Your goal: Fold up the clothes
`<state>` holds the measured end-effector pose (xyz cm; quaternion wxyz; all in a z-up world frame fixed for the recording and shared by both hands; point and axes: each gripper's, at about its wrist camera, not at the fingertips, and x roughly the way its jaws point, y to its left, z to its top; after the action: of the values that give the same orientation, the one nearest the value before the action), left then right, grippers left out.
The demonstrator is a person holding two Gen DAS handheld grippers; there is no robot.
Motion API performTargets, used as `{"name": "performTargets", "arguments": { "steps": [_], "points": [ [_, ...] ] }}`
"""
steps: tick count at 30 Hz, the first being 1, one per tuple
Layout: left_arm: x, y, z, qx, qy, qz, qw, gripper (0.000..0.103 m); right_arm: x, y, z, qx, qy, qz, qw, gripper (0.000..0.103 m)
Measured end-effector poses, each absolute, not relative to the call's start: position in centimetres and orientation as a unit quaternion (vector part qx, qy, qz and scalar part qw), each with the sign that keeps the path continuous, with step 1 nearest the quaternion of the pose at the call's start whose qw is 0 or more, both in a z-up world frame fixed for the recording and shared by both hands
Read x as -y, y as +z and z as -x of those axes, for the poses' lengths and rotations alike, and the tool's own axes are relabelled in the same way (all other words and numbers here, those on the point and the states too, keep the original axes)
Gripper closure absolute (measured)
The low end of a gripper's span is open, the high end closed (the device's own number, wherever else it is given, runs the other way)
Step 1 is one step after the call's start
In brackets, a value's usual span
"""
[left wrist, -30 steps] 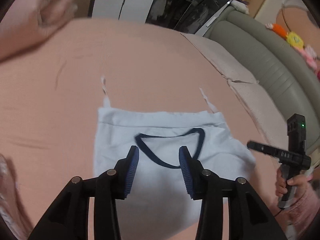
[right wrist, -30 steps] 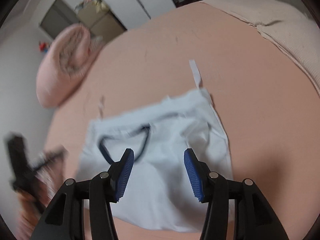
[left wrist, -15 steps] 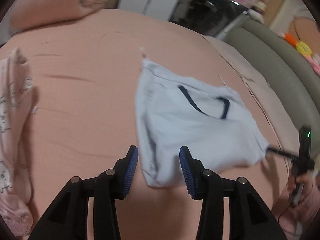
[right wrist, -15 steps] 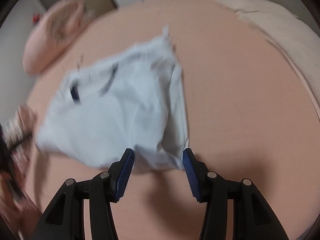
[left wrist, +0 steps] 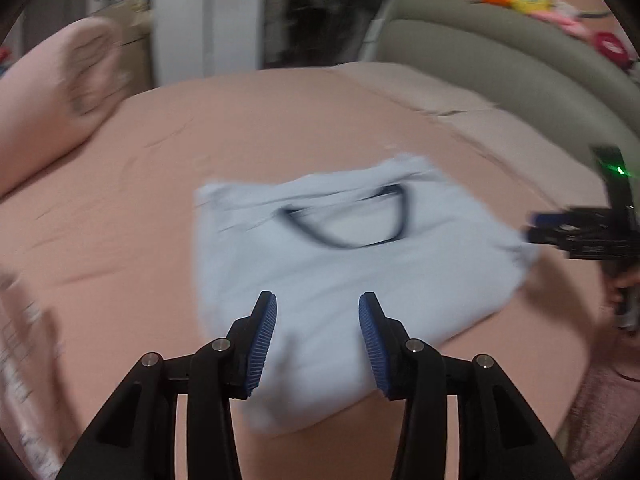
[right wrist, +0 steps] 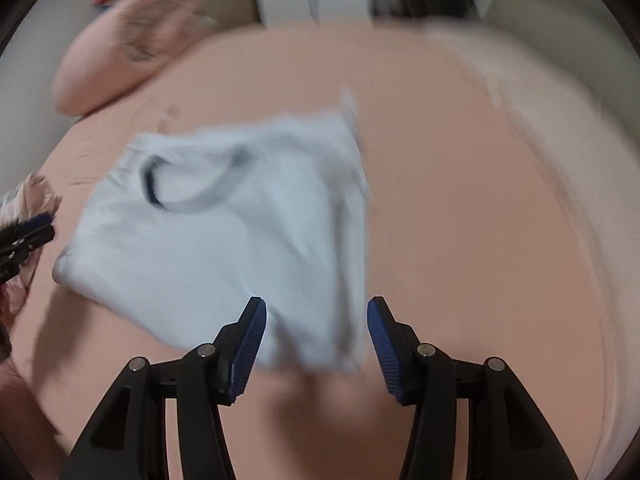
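Note:
A pale blue garment with a dark navy neck trim lies folded on the pink bed sheet. It also shows in the right wrist view. My left gripper is open, hovering over the garment's near left part. My right gripper is open over the garment's near right corner; it shows in the left wrist view at the garment's right edge. Both views are motion-blurred.
A pink pillow lies at the far left of the bed. A patterned pink cloth lies at the left edge. A grey padded headboard with toys on top runs along the right, with a beige cover below it.
Both grippers swung back to face the garment from its near side. The garment now sits squarer in both views; both grippers stay open.

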<state>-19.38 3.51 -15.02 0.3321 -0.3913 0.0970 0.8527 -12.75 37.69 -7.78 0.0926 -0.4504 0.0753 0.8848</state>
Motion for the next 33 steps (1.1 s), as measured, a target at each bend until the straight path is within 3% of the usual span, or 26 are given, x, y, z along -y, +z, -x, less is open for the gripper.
{"name": "performTargets", "arguments": {
  "steps": [3, 6, 7, 8, 9, 11, 14, 15, 19, 22, 24, 27, 30, 32, 33],
  "points": [
    [-7.6, -19.2, 20.3, -0.127, 0.821, 0.446, 0.333, 0.063, -33.7, -7.5, 16.5, -0.087, 0.894, 0.440, 0.024, 0.049],
    [-7.2, -21.1, 19.0, -0.178, 0.818, 0.432, 0.335, 0.062, -33.4, -12.2, 18.4, -0.085, 0.851, 0.518, 0.027, 0.053],
    [-6.4, -21.1, 18.6, -0.192, 0.817, 0.430, 0.334, 0.061, -33.8, -13.5, 18.3, -0.085, 0.845, 0.528, 0.022, 0.067],
    [-5.1, -20.7, 18.3, -0.200, 0.821, 0.425, 0.326, 0.061, -35.2, -13.8, 16.7, -0.084, 0.858, 0.507, 0.008, 0.092],
    [-3.5, -20.3, 18.1, -0.200, 0.823, 0.424, 0.322, 0.058, -36.6, -13.5, 15.2, -0.090, 0.862, 0.499, 0.003, 0.103],
    [0.1, -19.6, 18.2, -0.168, 0.824, 0.441, 0.314, 0.052, -40.0, -12.7, 12.6, -0.143, 0.853, 0.503, -0.004, 0.103],
    [3.7, -18.6, 18.1, -0.114, 0.840, 0.448, 0.284, 0.053, -44.3, -10.6, 9.5, -0.212, 0.847, 0.487, 0.037, 0.103],
    [4.6, -18.2, 18.1, -0.092, 0.847, 0.445, 0.276, 0.053, -45.2, -9.9, 8.7, -0.228, 0.847, 0.479, 0.049, 0.094],
    [4.7, -19.0, 18.7, -0.001, 0.851, 0.455, 0.261, 0.053, -44.4, -7.5, 8.5, -0.237, 0.868, 0.430, 0.081, 0.094],
    [3.1, -21.9, 19.5, -0.051, 0.840, 0.494, 0.217, 0.050, -40.7, -8.3, 10.5, -0.203, 0.863, 0.461, 0.041, 0.091],
    [4.5, -21.8, 19.5, -0.018, 0.841, 0.498, 0.213, 0.050, -40.0, -9.8, 10.0, -0.173, 0.850, 0.496, 0.045, 0.097],
    [7.3, -21.1, 18.9, 0.052, 0.843, 0.500, 0.194, 0.048, -41.5, -10.2, 7.6, -0.193, 0.841, 0.502, 0.052, 0.098],
    [8.6, -21.7, 18.6, 0.140, 0.817, 0.519, 0.209, 0.047, -44.1, -8.4, 4.4, -0.224, 0.845, 0.468, 0.129, 0.087],
    [8.7, -22.8, 18.5, 0.196, 0.791, 0.536, 0.222, 0.044, -45.9, -8.3, 3.1, -0.294, 0.837, 0.439, 0.139, 0.070],
    [8.4, -23.1, 18.4, 0.213, 0.789, 0.533, 0.216, 0.041, -46.6, -8.6, 2.7, -0.332, 0.829, 0.429, 0.137, 0.054]
  ]
}}
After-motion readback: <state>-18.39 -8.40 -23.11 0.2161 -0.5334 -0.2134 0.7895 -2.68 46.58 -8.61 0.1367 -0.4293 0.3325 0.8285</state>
